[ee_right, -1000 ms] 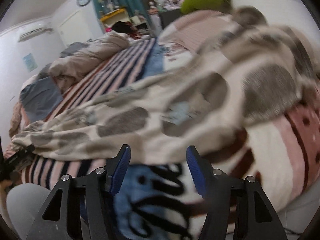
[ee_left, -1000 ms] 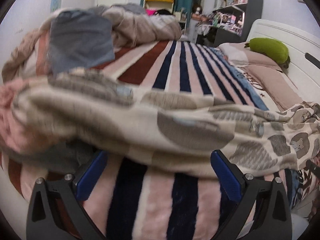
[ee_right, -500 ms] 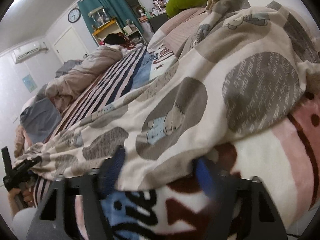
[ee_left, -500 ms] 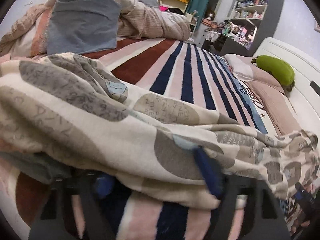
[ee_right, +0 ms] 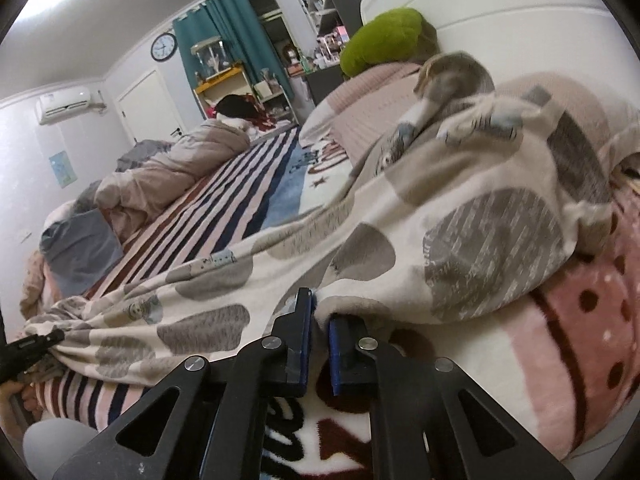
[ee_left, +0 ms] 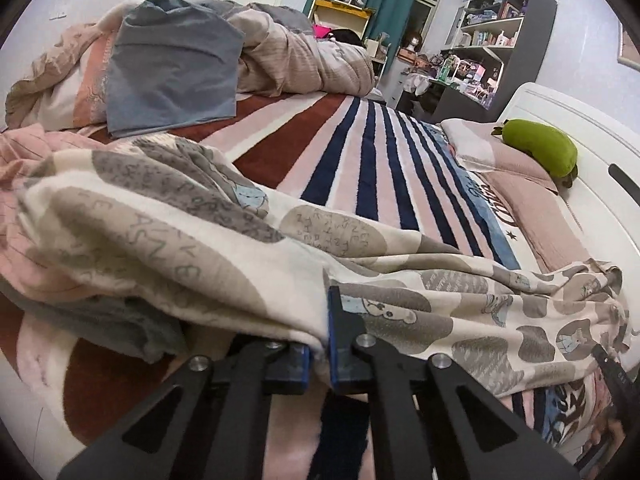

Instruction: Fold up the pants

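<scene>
The pants (ee_left: 208,248) are cream fleece with grey ovals and small bear prints, stretched across the near edge of a striped bed. They also show in the right wrist view (ee_right: 460,240). My left gripper (ee_left: 319,344) is shut on the near edge of the pants at one end. My right gripper (ee_right: 318,332) is shut on the near edge at the other end. The left gripper also shows in the right wrist view (ee_right: 32,344), at the far left, holding the cloth.
The striped blanket (ee_left: 360,152) covers the bed. A crumpled duvet (ee_left: 304,60) and a folded grey cloth (ee_left: 172,68) lie at the far end. A green plush (ee_left: 540,152) sits on pink pillows (ee_left: 532,208) by the white headboard (ee_left: 592,168). Pink and grey clothes (ee_left: 100,312) lie left.
Both grippers were open in front of the pants a second ago. They have moved in and closed on the near edge of the cloth.
</scene>
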The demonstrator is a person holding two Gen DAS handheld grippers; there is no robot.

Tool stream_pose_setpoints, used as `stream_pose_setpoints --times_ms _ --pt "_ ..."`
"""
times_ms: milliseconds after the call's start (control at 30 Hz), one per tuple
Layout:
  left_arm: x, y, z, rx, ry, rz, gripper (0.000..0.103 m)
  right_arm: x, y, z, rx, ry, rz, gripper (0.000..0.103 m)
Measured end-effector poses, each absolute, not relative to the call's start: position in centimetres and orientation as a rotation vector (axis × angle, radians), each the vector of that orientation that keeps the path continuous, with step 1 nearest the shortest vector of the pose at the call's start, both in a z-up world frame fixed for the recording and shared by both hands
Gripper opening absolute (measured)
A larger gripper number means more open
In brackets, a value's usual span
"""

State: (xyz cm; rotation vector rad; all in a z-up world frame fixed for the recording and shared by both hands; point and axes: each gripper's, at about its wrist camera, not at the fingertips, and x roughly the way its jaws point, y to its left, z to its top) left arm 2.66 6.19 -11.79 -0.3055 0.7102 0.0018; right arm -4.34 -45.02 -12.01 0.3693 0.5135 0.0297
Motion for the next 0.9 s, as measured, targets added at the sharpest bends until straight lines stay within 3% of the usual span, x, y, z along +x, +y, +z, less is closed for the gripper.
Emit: stream_pose_setpoints --times_ms 500,900 --pt "4.7 6.8 -8.0 -0.238 0.698 -0.057 0.004 -0.8 -45.5 -5.9 0.261 0.416 0.083 0.002" --pt "13.7 7.1 -9.7 -0.162 0.806 -0.044 0.008 9.8 -44.8 -6.3 0.150 0.560 0.097 0.002"
